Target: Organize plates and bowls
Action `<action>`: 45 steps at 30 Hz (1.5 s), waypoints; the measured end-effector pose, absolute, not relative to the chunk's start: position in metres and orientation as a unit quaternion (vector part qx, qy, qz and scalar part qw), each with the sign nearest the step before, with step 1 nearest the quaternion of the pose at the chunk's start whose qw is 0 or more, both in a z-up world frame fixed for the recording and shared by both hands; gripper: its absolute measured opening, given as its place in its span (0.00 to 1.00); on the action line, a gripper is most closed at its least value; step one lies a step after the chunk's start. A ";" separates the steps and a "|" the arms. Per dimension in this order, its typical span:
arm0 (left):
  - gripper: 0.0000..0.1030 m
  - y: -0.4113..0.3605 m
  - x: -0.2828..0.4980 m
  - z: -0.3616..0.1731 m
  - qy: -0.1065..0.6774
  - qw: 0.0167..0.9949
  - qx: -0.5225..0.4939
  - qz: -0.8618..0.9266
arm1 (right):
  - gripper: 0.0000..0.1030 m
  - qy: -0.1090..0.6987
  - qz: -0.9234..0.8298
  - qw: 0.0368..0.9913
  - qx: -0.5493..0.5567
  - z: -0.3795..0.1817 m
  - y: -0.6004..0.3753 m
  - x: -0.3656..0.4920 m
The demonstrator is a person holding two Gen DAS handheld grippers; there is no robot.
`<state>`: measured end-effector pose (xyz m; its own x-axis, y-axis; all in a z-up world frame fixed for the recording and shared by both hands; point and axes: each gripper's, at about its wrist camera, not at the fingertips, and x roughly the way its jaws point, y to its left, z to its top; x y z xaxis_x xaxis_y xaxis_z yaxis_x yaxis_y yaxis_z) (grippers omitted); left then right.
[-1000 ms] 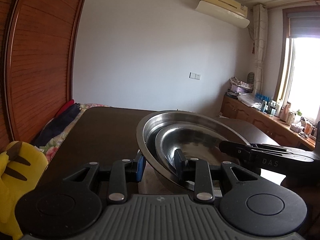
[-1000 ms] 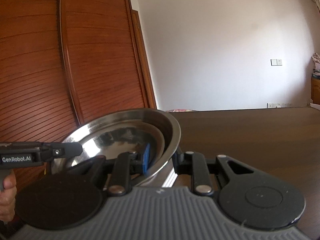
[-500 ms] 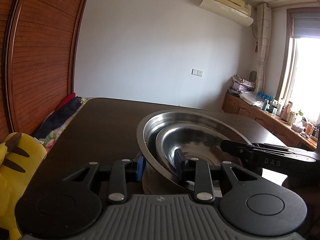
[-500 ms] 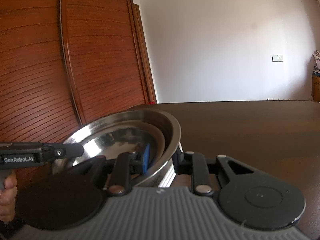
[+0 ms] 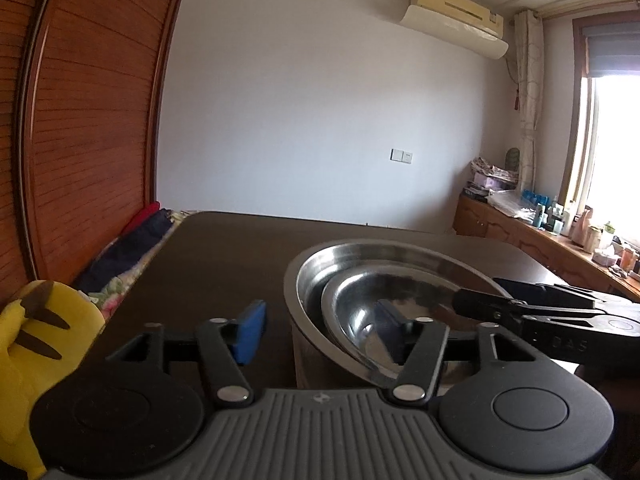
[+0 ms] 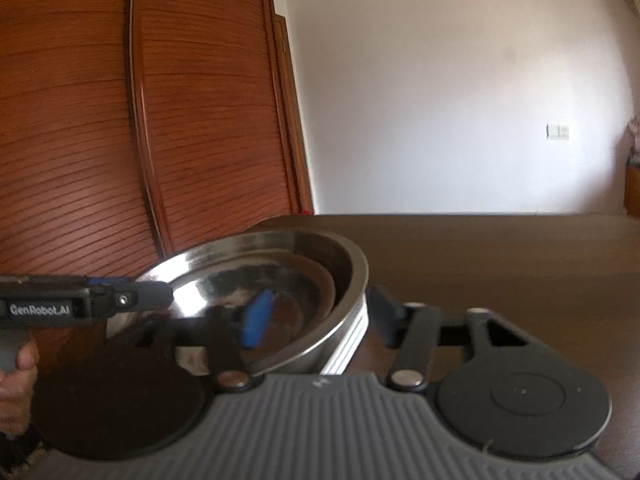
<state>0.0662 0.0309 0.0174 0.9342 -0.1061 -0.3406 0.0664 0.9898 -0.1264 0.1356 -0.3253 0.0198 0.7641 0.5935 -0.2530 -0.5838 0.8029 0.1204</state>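
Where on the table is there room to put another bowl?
The dark table is bare from the nested bowls back to its far edge and left toward the folded clothes. In the right wrist view, it is bare right of the bowls too. Around the bowls it is crowded: both hand-held grippers straddle the rim.

- The left wrist view looks forward, slightly downward, along the left hand-held gripper (image 5: 322,330), close over the table (image 5: 224,256), facing the white wall and window.
- The right wrist view looks likewise, facing the wooden wardrobe (image 6: 140,120).
- Both share the nested steel bowls (image 5: 384,300) and the wall switch (image 6: 557,131).
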 end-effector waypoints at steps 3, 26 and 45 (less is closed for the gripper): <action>0.99 0.028 0.061 0.025 0.157 0.986 -0.044 -0.035 | 0.64 0.132 0.308 0.942 0.011 0.026 -0.328 0.131; 1.00 -0.029 0.018 0.080 0.094 0.994 0.019 -0.046 | 1.00 0.057 0.250 0.966 0.011 0.080 -0.408 0.066; 1.00 -0.056 -0.015 0.064 0.107 0.993 0.027 -0.049 | 1.00 0.065 0.163 0.985 0.002 0.076 -0.426 0.046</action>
<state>-0.0145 -0.0562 0.0635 0.9726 -0.0908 -0.2141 0.1023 0.9938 0.0431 0.0459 -0.4264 0.0756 0.9387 0.3204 -0.1271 -0.3198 0.9471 0.0254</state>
